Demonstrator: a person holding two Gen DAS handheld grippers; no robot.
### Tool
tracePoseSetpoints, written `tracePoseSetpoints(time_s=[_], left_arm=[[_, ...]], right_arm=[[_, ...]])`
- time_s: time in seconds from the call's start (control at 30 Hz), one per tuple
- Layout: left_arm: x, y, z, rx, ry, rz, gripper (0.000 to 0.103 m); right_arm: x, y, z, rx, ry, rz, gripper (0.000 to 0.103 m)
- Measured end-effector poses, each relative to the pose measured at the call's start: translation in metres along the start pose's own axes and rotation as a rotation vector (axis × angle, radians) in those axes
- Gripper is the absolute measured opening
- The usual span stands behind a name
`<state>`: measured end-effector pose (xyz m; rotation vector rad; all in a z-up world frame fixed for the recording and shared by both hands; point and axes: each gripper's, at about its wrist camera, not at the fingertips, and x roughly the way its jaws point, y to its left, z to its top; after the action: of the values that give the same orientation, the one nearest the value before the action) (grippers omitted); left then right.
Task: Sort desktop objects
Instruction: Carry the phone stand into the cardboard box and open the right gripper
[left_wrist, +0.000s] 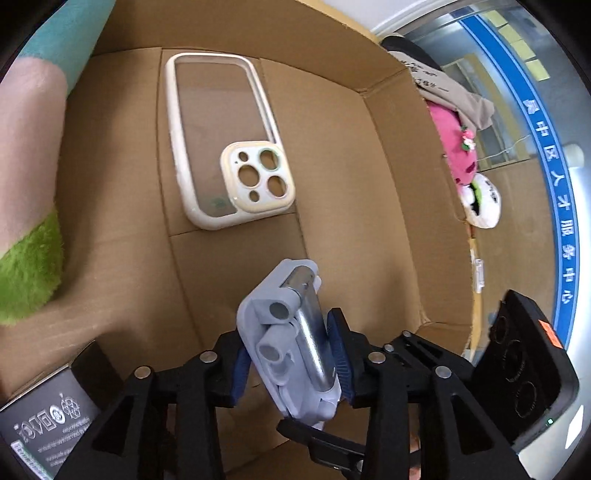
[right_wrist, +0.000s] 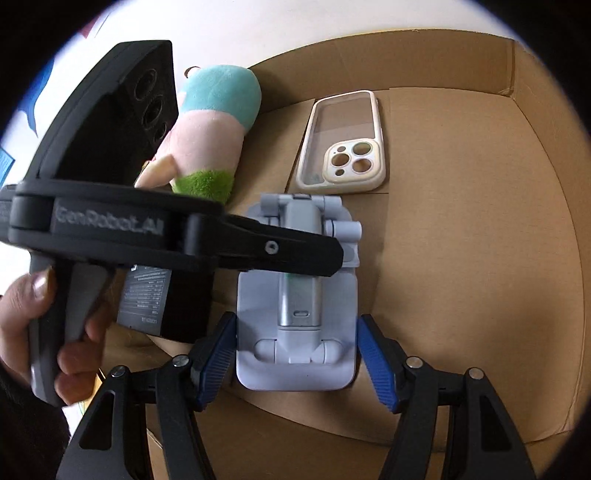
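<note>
A folded pale-blue phone stand (left_wrist: 291, 339) with a metal bar is clamped edgewise in my left gripper (left_wrist: 291, 365), held just above the floor of a cardboard box (left_wrist: 351, 184). In the right wrist view the stand (right_wrist: 297, 317) lies between my right gripper's (right_wrist: 297, 365) open blue pads (right_wrist: 218, 363), which flank it without touching. The left gripper's body (right_wrist: 177, 232) crosses over the stand there. A cream phone case (left_wrist: 221, 140) lies flat further in; it also shows in the right wrist view (right_wrist: 343, 144).
A plush toy in teal, pink and green (right_wrist: 210, 133) lies along the box's left wall. A black printed carton (right_wrist: 155, 299) sits beside the stand. Outside the box are a pink plush (left_wrist: 458, 147) and a black-and-white one (left_wrist: 480, 199).
</note>
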<state>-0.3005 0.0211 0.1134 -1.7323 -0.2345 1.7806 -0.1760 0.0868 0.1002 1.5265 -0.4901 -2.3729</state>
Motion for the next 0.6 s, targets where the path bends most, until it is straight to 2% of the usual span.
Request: tracePoseSetpoints(time_s=[0.13,0.2,0.27,0.3,0.33,0.37,0.4,0.47,0.53,0.6], left_arm=[[-0.024,-0.011,-0.015,0.06,-0.081,0.073,0.066],[-0.054,-0.021,-0.032,0.094,-0.197,0.078,0.073],[-0.081,-0.03,-0.053,0.129,-0.314,0.089,0.086],[-0.096,-0.034,-0.066,0.144,-0.377,0.114,0.09],[-0.111,-0.04,-0.082,0.158,-0.451,0.153,0.1],[-0.124,-0.047,-0.1,0.171,-0.533,0.206,0.103],[-0.135,-0.054,-0.116,0.186,-0.605,0.257,0.103],[-0.149,-0.069,-0.152,0.197,-0.743,0.394,0.103],[-0.153,-0.078,-0.178,0.171,-0.816,0.499,0.103],[-0.155,-0.079,-0.204,0.112,-0.87,0.545,0.103]], right_arm=[[-0.017,0.007,-0.012,-0.048,-0.035,0.023,0.066],[-0.036,0.011,-0.022,-0.088,-0.085,-0.007,0.066],[-0.06,0.017,-0.036,-0.13,-0.159,-0.022,0.067],[-0.069,0.018,-0.04,-0.141,-0.193,-0.026,0.067],[-0.084,0.021,-0.049,-0.158,-0.253,-0.043,0.07],[-0.094,0.024,-0.053,-0.173,-0.303,-0.063,0.072],[-0.104,0.029,-0.056,-0.189,-0.356,-0.09,0.081],[-0.115,0.039,-0.06,-0.232,-0.453,-0.151,0.083],[-0.124,0.056,-0.063,-0.275,-0.481,-0.159,0.083],[-0.124,0.066,-0.073,-0.314,-0.461,-0.134,0.083]])
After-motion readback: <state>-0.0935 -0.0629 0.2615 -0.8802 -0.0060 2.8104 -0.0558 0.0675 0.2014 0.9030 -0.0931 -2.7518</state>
